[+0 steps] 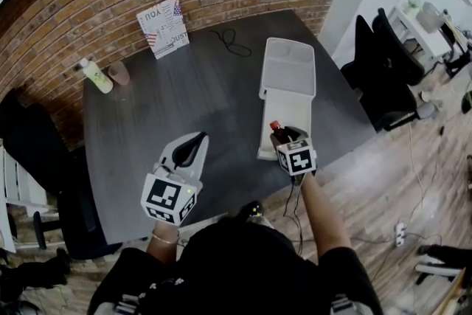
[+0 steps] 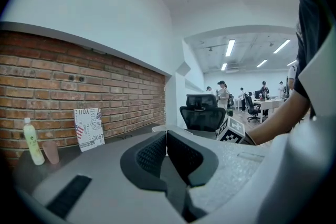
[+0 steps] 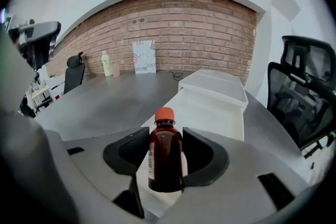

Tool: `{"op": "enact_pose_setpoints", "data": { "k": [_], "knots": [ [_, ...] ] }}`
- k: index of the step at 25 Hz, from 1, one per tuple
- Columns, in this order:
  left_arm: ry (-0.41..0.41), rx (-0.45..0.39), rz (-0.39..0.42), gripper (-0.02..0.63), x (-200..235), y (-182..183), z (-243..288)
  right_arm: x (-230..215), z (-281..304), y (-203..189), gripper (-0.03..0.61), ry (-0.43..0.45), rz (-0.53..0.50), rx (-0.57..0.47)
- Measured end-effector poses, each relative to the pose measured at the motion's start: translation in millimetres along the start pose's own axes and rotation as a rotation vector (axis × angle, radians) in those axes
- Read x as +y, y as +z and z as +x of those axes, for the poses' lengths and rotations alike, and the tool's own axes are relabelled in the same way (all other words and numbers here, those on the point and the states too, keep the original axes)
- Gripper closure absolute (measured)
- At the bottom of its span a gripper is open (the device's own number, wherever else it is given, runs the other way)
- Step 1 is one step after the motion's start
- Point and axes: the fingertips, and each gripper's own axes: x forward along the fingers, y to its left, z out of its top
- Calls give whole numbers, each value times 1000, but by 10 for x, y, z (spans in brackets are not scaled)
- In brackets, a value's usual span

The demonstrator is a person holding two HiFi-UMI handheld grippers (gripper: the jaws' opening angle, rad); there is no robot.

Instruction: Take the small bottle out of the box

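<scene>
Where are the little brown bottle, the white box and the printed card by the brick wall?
small bottle [image 3: 166, 160]: right gripper view, on its dark body.
white box [image 3: 210, 110]: right gripper view, on its bare inner floor.
printed card [image 1: 164, 27]: head view, on its printed face.

The head view looks steeply down on the white box [image 1: 286, 70]. The right gripper view, low at its near end, faces along it to the brick wall [image 3: 199, 29]. The left gripper view, left of the box, shares that wall.
</scene>
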Motion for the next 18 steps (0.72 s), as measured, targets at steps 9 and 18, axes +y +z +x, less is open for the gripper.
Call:
{"op": "enact_pose_setpoints", "data": {
  "k": [9,18],
  "knots": [
    [-60,-9,22,615,-176,55,104,-56,-502,283,382,-75,110,-211],
    [-100,-19,27,615,-316,98,181,68,-1090,654,382,-101,156,-412]
  ]
}}
